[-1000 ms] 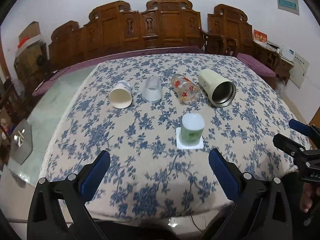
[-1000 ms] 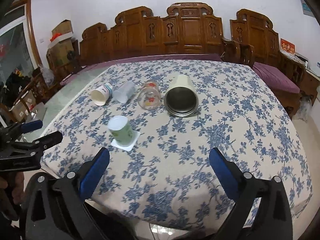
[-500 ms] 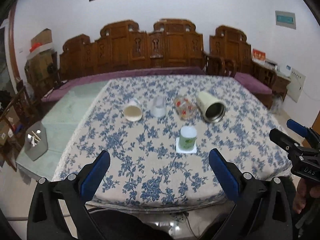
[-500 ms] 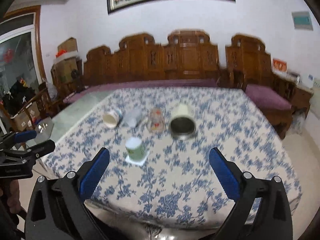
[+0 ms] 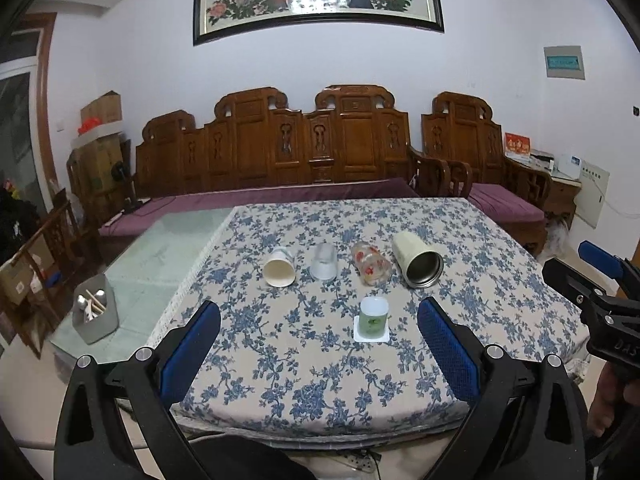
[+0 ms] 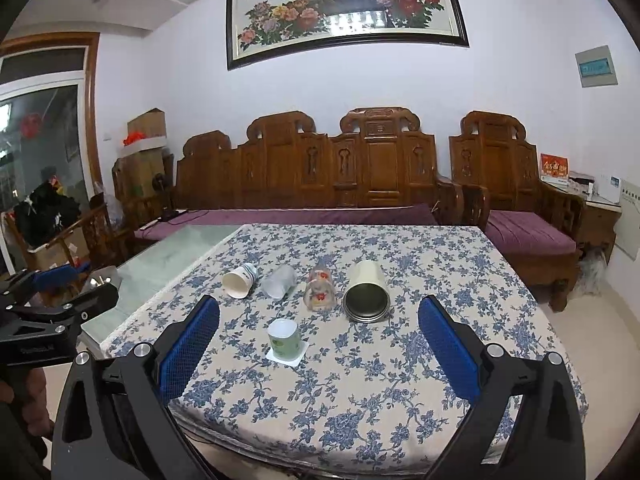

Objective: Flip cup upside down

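A green cup (image 5: 373, 317) stands bottom-up on a white coaster (image 5: 371, 336) on the flowered tablecloth; it also shows in the right wrist view (image 6: 285, 339). Behind it lie a white paper cup (image 5: 279, 267), a clear plastic cup (image 5: 324, 261), a glass with red flowers (image 5: 370, 263) and a cream metal tumbler (image 5: 417, 260), all on their sides. My left gripper (image 5: 318, 350) is open and empty, back from the table's near edge. My right gripper (image 6: 318, 350) is open and empty, also off the table.
The table (image 5: 500, 280) has a bare glass part at the left with a grey utensil holder (image 5: 95, 314). A carved wooden bench (image 5: 304, 148) with purple cushions stands behind. Cardboard boxes (image 5: 100, 120) are stacked at the far left.
Both grippers have drawn back and risen away from the table, so the cups look smaller and farther. The cups have not moved.
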The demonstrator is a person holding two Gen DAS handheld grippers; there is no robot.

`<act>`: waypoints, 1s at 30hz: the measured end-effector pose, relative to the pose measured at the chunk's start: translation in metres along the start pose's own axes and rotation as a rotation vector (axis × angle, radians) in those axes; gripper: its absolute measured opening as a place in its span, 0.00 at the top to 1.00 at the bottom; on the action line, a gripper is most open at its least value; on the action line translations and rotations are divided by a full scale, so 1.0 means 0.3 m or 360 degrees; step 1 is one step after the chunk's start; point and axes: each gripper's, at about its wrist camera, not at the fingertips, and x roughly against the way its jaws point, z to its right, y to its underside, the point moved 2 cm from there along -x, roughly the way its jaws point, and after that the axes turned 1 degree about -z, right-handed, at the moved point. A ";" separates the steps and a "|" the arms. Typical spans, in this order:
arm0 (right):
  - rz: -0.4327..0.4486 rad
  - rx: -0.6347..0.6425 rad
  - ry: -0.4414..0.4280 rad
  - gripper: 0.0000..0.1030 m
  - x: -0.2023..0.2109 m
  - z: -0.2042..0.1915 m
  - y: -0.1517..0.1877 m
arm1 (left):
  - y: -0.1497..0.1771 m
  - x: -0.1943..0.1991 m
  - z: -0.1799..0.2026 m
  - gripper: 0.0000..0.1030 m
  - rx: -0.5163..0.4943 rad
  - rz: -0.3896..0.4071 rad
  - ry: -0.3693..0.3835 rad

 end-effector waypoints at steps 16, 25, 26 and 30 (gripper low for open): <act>0.0005 -0.0022 0.0026 0.03 -0.004 0.005 0.011 | 0.003 0.012 -0.001 0.08 0.0050 0.0027 0.0010; 0.0005 -0.0026 0.0026 0.03 -0.007 0.002 0.013 | 0.004 0.016 -0.004 0.08 0.0064 0.0037 0.0016; 0.0004 -0.0026 0.0026 0.03 -0.008 0.002 0.014 | 0.004 0.016 -0.005 0.08 0.0064 0.0038 0.0019; 0.0003 -0.0026 0.0024 0.03 -0.008 0.001 0.015 | 0.004 0.015 -0.005 0.08 0.0067 0.0039 0.0020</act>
